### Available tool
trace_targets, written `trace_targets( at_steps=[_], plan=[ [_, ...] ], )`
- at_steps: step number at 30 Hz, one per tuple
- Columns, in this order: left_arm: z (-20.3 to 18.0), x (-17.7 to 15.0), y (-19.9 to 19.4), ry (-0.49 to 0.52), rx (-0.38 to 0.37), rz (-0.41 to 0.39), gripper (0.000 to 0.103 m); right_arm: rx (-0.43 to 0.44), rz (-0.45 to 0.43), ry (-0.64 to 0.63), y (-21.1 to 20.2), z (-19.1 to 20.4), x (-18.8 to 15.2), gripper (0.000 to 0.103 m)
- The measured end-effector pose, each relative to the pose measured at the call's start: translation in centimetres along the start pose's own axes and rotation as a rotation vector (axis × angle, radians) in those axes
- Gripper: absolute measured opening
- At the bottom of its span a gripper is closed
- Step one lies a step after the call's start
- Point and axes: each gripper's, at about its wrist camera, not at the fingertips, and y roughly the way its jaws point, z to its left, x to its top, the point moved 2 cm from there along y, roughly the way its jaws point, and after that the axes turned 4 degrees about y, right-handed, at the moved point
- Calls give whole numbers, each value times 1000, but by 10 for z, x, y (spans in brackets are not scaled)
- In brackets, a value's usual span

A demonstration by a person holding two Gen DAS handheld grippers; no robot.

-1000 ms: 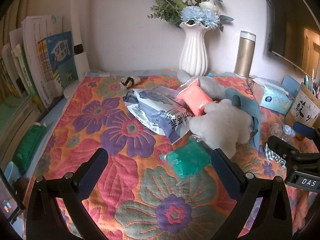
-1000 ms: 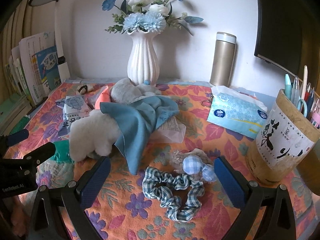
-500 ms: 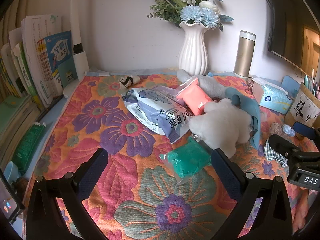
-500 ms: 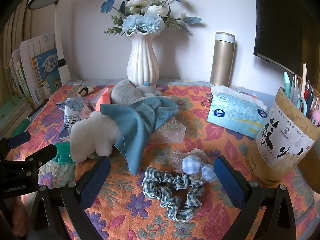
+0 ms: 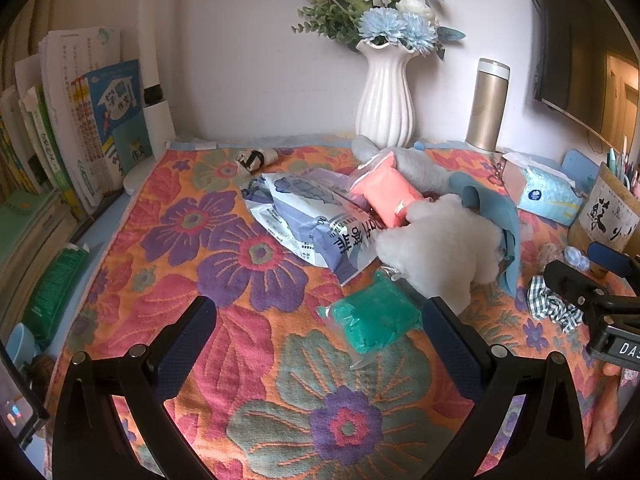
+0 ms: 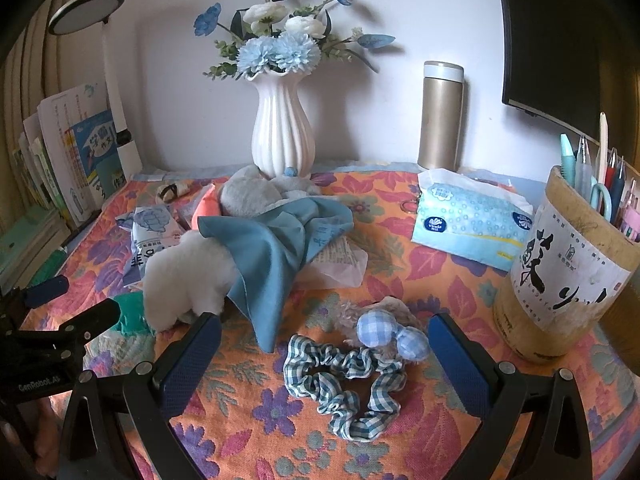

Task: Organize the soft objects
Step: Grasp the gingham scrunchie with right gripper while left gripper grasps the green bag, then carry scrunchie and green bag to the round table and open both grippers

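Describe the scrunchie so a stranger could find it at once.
Start at the white vase and come forward past the blue cloth to the near edge of the floral mat. The scrunchie lies there: a ruffled blue-and-white gingham ring, unlike the two round checked balls behind it.

Table under floral cloth (image 5: 224, 248). On it: 1 white vase (image 6: 282, 136), 1 gold flask (image 6: 440, 116), tissue pack (image 6: 472, 220), pen holder (image 6: 560, 280), checked scrunchie (image 6: 348, 380), green packet (image 5: 372, 316), white plush (image 5: 440, 248), blue cloth (image 6: 272, 248).

Soft daylight, sharp focus, dark fisheye corners (strong edge bending).
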Motion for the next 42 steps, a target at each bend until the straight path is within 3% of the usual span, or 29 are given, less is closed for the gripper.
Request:
trace_targets(
  at_steps=[3,6,8,13,17,20,21,23,24,25,27,35,42],
  plan=[
    [0,0,2,10,-49,42,102,52,54,10,-2,-10,-2,103],
    [-2,-5,-1,39,-146,93,102,133,134,45,-7,-30,-12,103],
    [-6,-8,-1,64,-160,118,102,162,165,64,-9,-40,-17,103],
    [-11,-5,11,42,-203,170,102,138,276,6,8,-30,-18,103],
    [-19,1,23,46,-204,200,98,81,270,-21,17,-25,-15,103],
    [-29,4,33,76,-195,217,78,42,286,-45,28,-23,-13,86],
    [-32,4,35,85,-186,222,71,37,302,-57,31,-20,-14,73],
    [-32,2,36,93,-173,206,61,17,281,-86,29,-16,-17,59],
    [-32,2,34,98,-167,195,54,25,275,-97,27,-15,-17,44],
    [-32,1,31,103,-158,190,53,34,269,-105,24,-13,-18,36],
    [-29,-2,25,98,-157,182,51,46,268,-98,19,-14,-20,32],
    [-11,-8,-28,26,-211,113,50,188,240,28,-16,-25,-21,29],
    [-48,34,-77,92,-290,-18,50,202,122,103,-79,-51,2,29]
  ],
)
